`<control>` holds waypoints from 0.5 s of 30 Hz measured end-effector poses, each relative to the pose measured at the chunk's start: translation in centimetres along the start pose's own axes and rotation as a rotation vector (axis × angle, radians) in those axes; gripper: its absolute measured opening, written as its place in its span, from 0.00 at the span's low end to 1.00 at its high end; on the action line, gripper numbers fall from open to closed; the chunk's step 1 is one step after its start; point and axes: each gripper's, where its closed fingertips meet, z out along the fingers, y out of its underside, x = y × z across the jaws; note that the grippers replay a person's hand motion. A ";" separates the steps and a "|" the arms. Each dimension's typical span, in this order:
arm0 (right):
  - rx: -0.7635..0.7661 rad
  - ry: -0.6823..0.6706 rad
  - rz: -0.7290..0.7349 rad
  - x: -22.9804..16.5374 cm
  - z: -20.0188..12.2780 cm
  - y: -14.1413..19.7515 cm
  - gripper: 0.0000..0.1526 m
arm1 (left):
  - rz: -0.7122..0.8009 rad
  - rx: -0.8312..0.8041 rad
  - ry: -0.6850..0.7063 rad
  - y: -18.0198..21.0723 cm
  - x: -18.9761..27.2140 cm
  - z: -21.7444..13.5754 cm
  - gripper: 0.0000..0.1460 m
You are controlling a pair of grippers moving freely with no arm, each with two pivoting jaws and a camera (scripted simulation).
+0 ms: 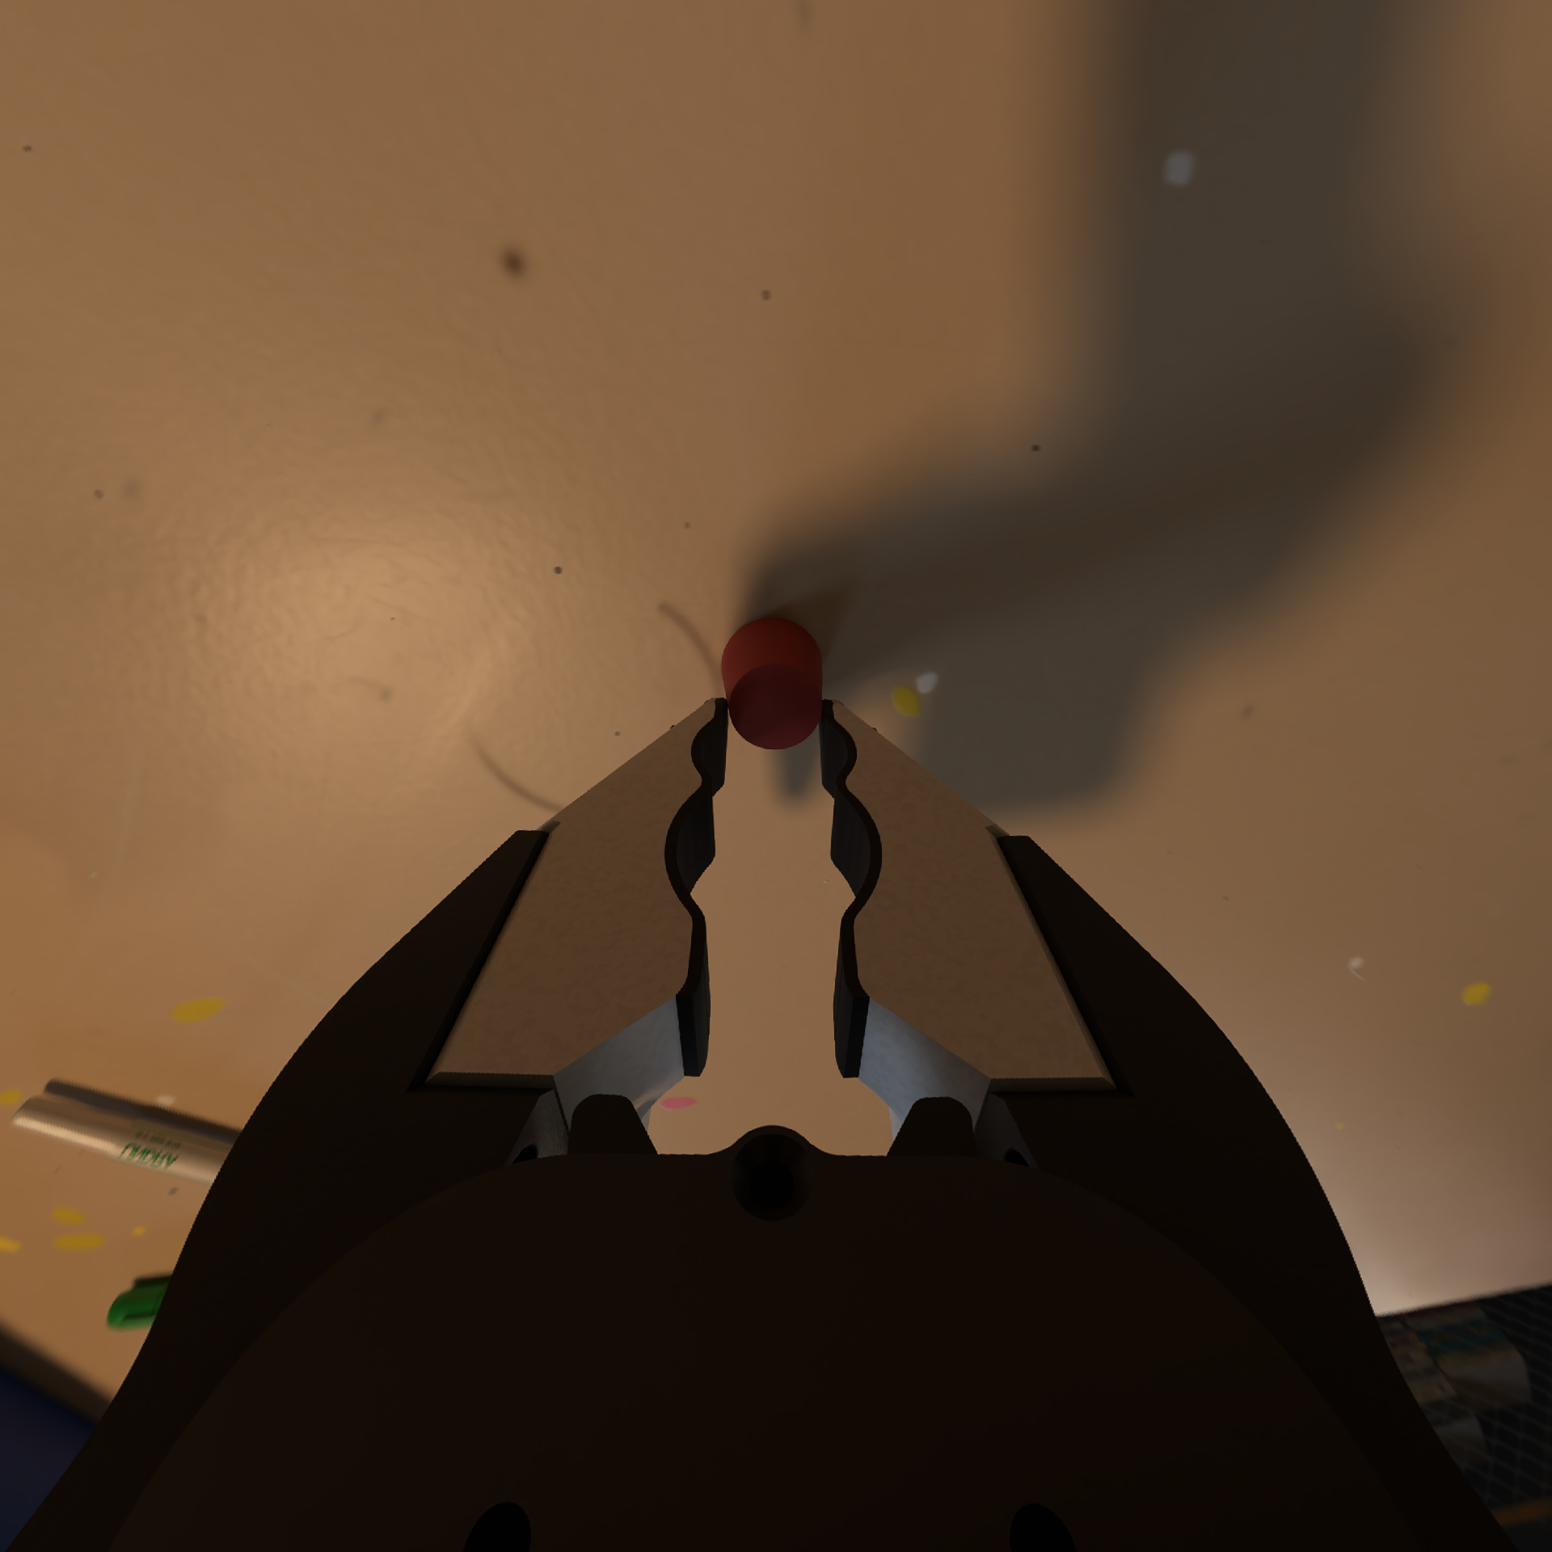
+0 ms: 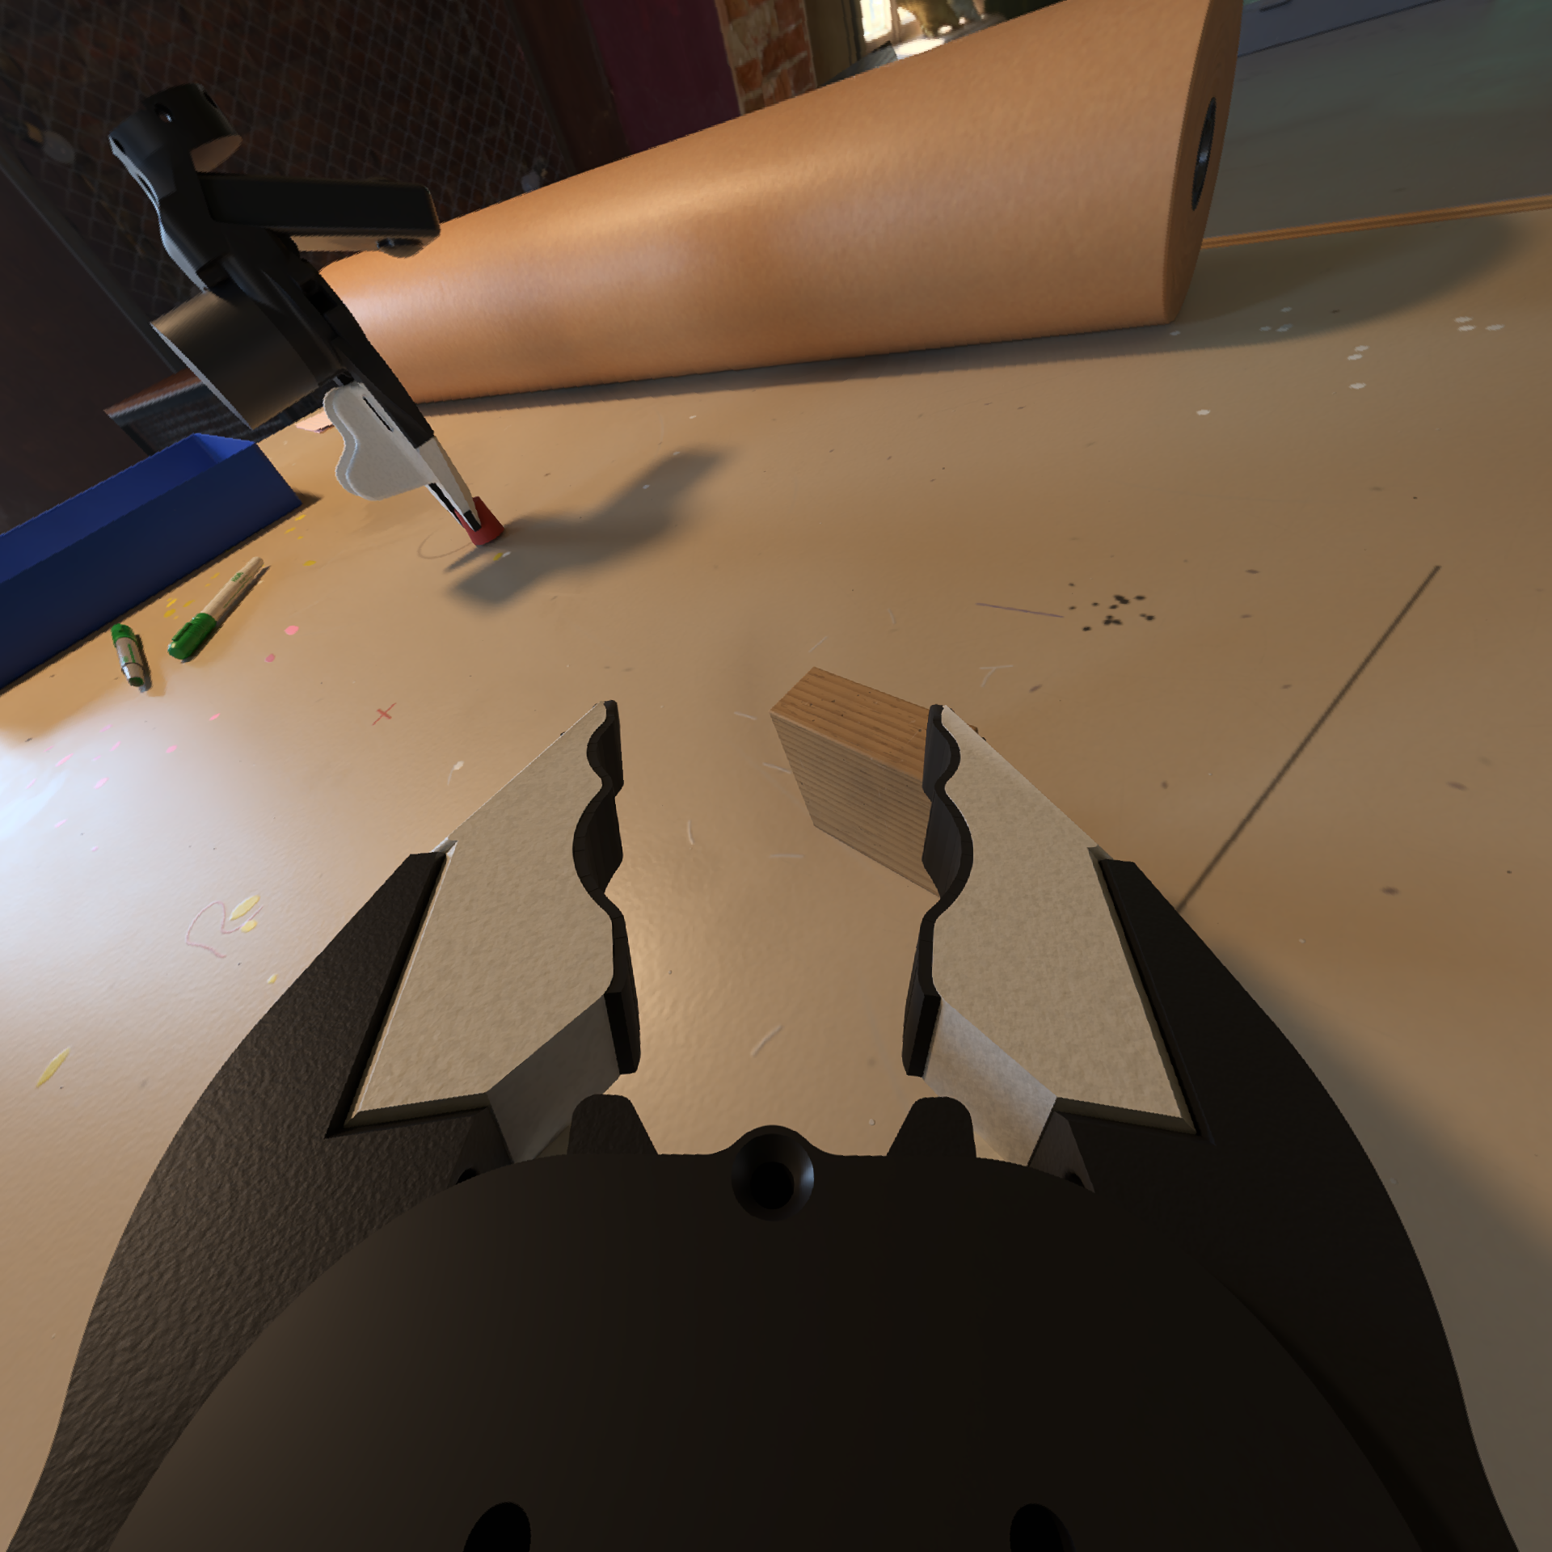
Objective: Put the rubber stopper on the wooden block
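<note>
The red rubber stopper [image 1: 771, 672] stands on the tan table, far from the wooden block. My left gripper [image 1: 773, 710] is tilted down at it, with both fingertips pressed against the sides of its near end, shut on it. In the right wrist view the stopper [image 2: 485, 527] sits at the left gripper's tips [image 2: 466, 516], far off at the left. The pale layered wooden block [image 2: 848, 773] lies on the table just inside my right gripper's right finger, which hides part of it. My right gripper [image 2: 773, 722] is open and empty, low over the table.
A large roll of brown paper [image 2: 798, 235] lies across the back. A blue tray [image 2: 126, 521] stands at the left, with two green-capped markers [image 2: 210, 609] beside it. A silver marker [image 1: 126, 1134] lies left of my left gripper.
</note>
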 end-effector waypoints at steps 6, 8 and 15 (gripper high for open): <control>0.000 -0.001 0.000 0.0 0.0 0.0 0.48 | 0.141 0.173 0.278 -0.6 4.4 -5.0 0.15; -0.002 -0.002 -0.001 0.0 0.0 0.0 0.48 | 0.299 0.289 0.407 -0.5 7.9 -8.6 0.15; -0.001 -0.002 0.000 0.0 0.0 0.0 0.47 | 0.980 0.535 0.547 2.7 22.8 -16.4 0.15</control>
